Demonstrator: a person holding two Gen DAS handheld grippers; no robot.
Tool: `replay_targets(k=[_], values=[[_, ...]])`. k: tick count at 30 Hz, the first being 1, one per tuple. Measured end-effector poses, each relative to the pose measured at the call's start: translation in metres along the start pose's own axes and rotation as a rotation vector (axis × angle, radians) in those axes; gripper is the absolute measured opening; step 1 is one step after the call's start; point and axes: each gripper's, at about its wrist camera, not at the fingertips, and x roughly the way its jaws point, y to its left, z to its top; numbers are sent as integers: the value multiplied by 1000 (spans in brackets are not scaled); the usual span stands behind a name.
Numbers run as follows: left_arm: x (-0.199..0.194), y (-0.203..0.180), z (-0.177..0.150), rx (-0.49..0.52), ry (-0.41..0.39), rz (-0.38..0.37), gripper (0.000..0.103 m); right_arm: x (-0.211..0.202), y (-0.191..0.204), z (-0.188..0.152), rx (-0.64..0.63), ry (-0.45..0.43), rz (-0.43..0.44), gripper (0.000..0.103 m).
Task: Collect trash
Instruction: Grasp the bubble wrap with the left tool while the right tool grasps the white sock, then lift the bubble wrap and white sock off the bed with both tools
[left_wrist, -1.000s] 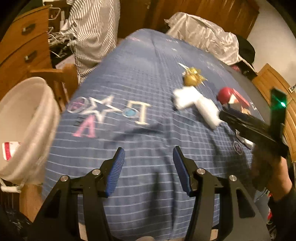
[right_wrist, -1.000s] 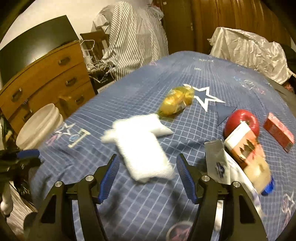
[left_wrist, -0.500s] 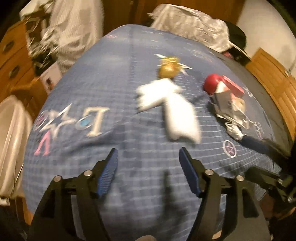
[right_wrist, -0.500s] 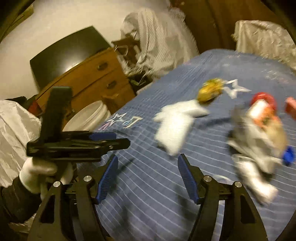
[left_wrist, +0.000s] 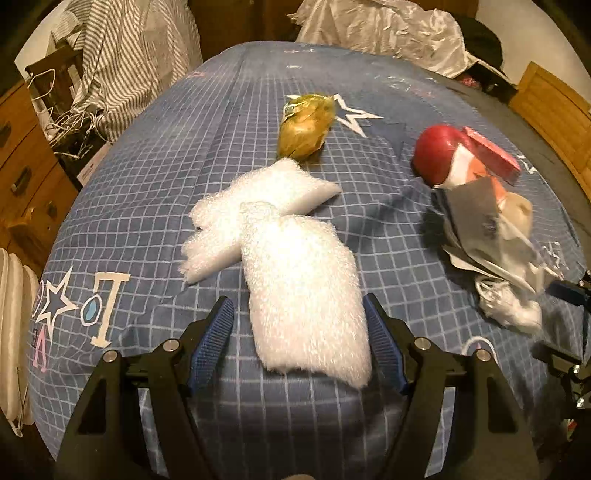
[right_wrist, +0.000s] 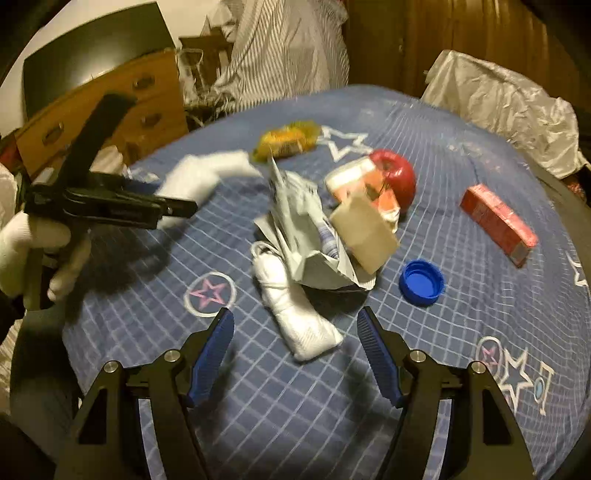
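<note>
Left tool (left_wrist: 298, 341) hung over the blue checked bedspread (left_wrist: 155, 192) with jaws opening, the near end of a white bubble-wrap pouch (left_wrist: 306, 291) between its blue pads, not gripped; a yellow wrapper (left_wrist: 304, 127) lay just beyond the pouch. Right tool (right_wrist: 295, 347) stood unclenched, jaws closing, with a rolled white wad (right_wrist: 295, 314) lying between them untouched; crumpled grey paper (right_wrist: 299, 229), a red ball (right_wrist: 397, 173), a red box (right_wrist: 498, 223) and a blue cap (right_wrist: 422, 282) lay beyond.
</note>
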Motion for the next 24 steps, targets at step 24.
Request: replay_targets(k=[24], values=[[-82, 4, -53, 4, -169, -60, 48, -60, 53, -38, 215, -232, -61, 26]])
